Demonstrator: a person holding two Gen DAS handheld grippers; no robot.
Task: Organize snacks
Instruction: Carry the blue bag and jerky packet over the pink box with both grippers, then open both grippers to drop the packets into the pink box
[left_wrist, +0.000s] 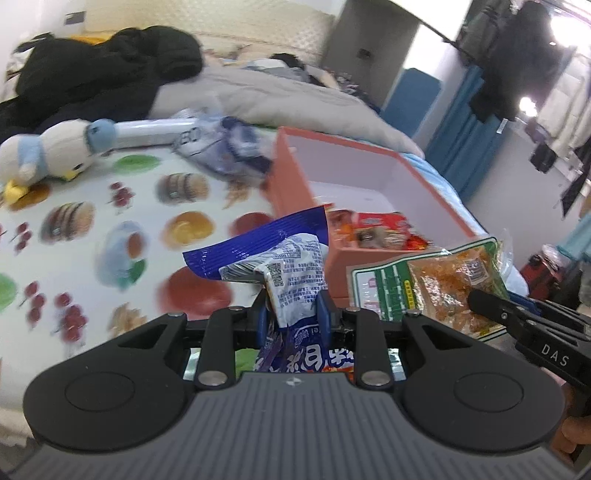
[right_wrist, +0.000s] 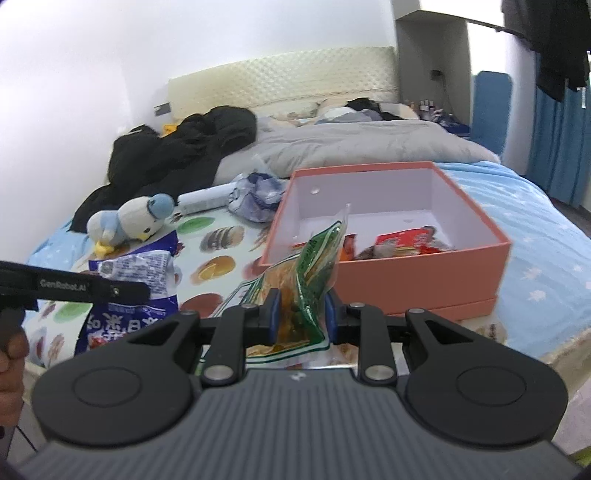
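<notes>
Snacks partly sorted — red packets (right_wrist: 406, 240) already inside the pink box (right_wrist: 424, 273), lying against its near wall. Rest of the box floor bare, so ample room left.

Left gripper (left_wrist: 291, 314): jaws clenched on the blue-and-white snack bag (left_wrist: 288, 273), held clear of the printed cloth (left_wrist: 92, 229), box at 1 o'clock from the jaws in the left wrist view.

Right gripper (right_wrist: 301, 312): jaws clenched on the green-edged pouch (right_wrist: 310, 280) with orange contents, upper corner of the pouch standing up in front of the box's near-left corner; box at 1 o'clock in the right wrist view.

Both packs lifted, neither yet over the box rim. Judged step in hand: carry to the box.

Remaining, as far as visible:
- Carry both packs over the rim and release inside.
- Check the crumpled blue-and-white wrapper (right_wrist: 258, 195) at the box's far-left corner, about 11 o'clock from the right jaws — snack or litter, cannot tell.

Plush penguin (right_wrist: 129, 221), at 10 o'clock, no part of the task.
</notes>
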